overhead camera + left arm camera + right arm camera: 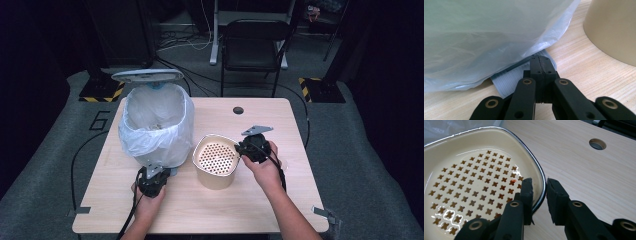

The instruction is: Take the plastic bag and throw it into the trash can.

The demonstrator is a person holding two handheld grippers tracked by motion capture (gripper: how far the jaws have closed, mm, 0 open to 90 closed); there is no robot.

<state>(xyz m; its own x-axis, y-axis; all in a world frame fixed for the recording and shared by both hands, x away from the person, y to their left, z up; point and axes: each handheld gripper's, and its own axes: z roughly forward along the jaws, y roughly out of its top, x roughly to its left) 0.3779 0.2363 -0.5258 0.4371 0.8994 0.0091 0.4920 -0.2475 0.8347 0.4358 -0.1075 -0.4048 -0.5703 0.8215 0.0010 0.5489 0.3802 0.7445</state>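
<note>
Currently the strainer pot (216, 161) rim is pinched by the right gripper (539, 195); the left gripper (541, 65), jaws together, presses the bin pedal (509, 80). Slippage off the thin rim is judged likely if tilted.

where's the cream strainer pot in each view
High view: cream strainer pot at table centre, right of the bagged bin.
Left gripper view: its plain outer wall fills the upper right corner.
Right gripper view: its perforated inside at left, rim between the jaws.
Shared landmark: the light wood table.
</note>
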